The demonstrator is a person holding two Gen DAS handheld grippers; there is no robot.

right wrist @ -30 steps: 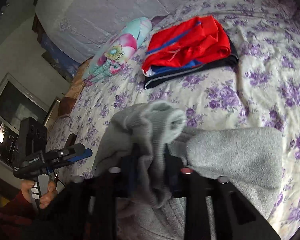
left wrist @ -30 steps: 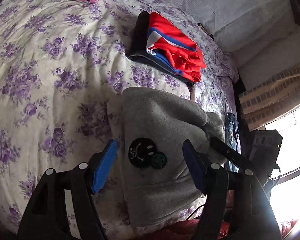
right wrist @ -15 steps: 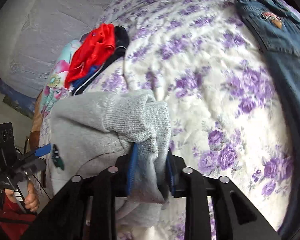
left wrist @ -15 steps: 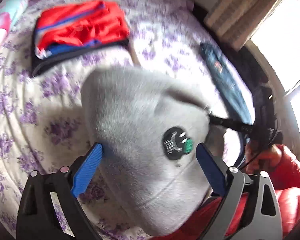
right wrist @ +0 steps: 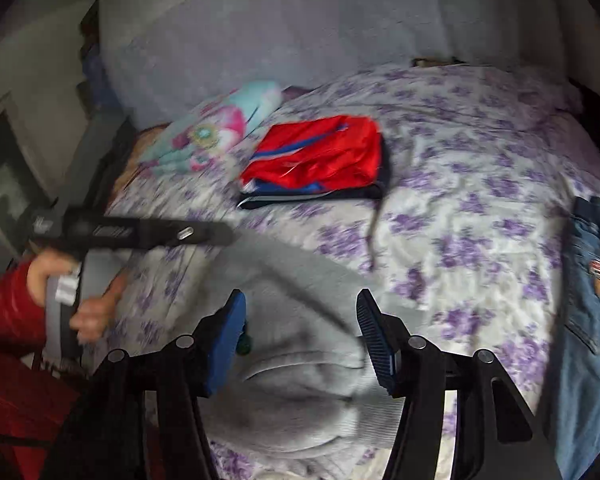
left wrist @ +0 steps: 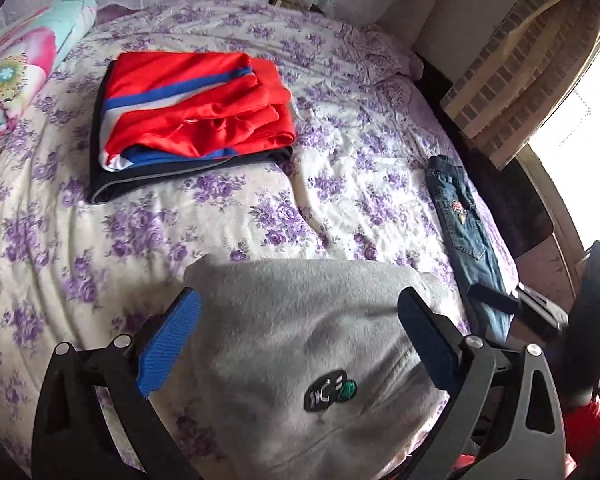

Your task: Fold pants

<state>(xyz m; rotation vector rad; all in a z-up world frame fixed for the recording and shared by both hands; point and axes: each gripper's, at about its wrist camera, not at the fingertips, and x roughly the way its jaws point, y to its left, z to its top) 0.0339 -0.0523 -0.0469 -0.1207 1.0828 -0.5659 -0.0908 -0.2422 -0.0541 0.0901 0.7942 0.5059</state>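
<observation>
— Purple-flowered bedspread (left wrist: 228, 216) fills nearly all of both views, with a pale quilted headboard (right wrist: 300, 28) at twelve o'clock. What lies on it?

— Biggest is the grey pants (left wrist: 300, 344), folded into a thick pad at six o'clock in the left wrist view, near the bed's front edge. A small dark and green patch (left wrist: 330, 391) shows on the upper layer at about five o'clock.

— And beyond that?

— A folded red garment with blue and white stripes (left wrist: 192, 104) sits on top of a dark folded one (left wrist: 180, 174) at eleven o'clock, well apart from the grey pants. A floral roll of bedding (left wrist: 16, 64) is at ten o'clock. Blue jeans (left wrist: 466, 240) lie stretched along the bed's edge at three o'clock.

— The grippers?

— The left gripper (left wrist: 296, 340) has its blue pads spread very wide, one on each side of the grey fabric, with no grip on it; the jaws have just been opening. The right gripper (right wrist: 300, 332) stands about half open over the ribbed cuff end of the pants (right wrist: 300, 372), pads clear of the cloth; its jaws have just been opening too.

— Is the person visible?

— In the right wrist view, a hand (right wrist: 76, 300) in a red sleeve (right wrist: 8, 312) grasps the left gripper's handle at nine o'clock, blurred.
</observation>
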